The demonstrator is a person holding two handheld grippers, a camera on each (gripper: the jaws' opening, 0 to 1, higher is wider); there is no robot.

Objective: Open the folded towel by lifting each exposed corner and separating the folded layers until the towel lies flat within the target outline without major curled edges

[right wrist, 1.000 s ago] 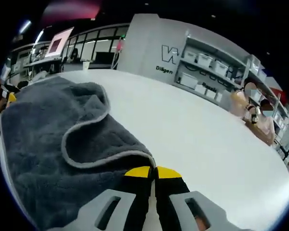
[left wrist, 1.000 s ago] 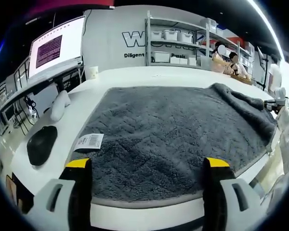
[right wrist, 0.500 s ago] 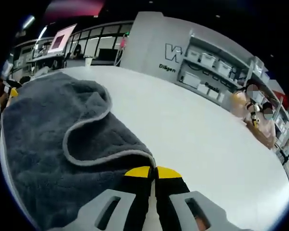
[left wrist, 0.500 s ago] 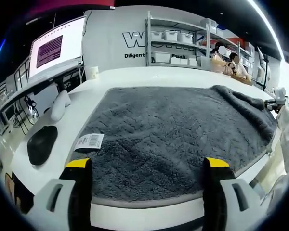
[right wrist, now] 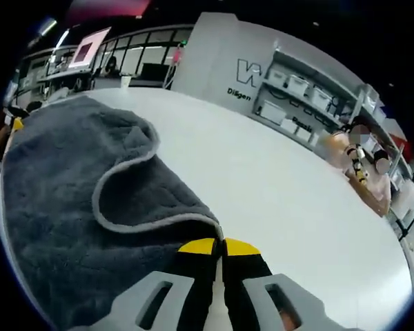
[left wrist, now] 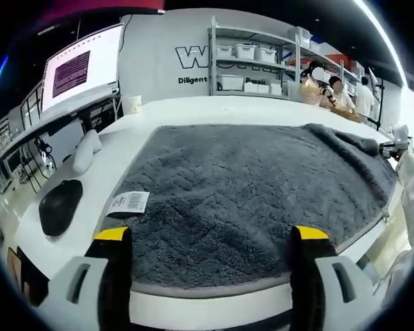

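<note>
Right gripper (right wrist: 221,247), jaws pinched on the grey towel (right wrist: 62,200) corner at 6 o'clock, mid-unfold; next, drawing the curled edge flat. Left gripper (left wrist: 210,238) is wide, empty.

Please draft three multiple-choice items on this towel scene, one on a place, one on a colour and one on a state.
1. Where does the barcode tag lie?
A. at the towel's edge beside the left tongs
B. on the shelves
C. on the wall screen

2. What colour is the towel?
A. white
B. dark grey
C. red

3. How do the right tongs stand?
A. wide open above the table
B. shut on a cup
C. shut at the towel's corner

Answers: 1 A, the tag rests at the edge above the left tongs. 2 B, dark grey pile with a paler hem. 3 C, yellow tips meet at the hem.
</note>
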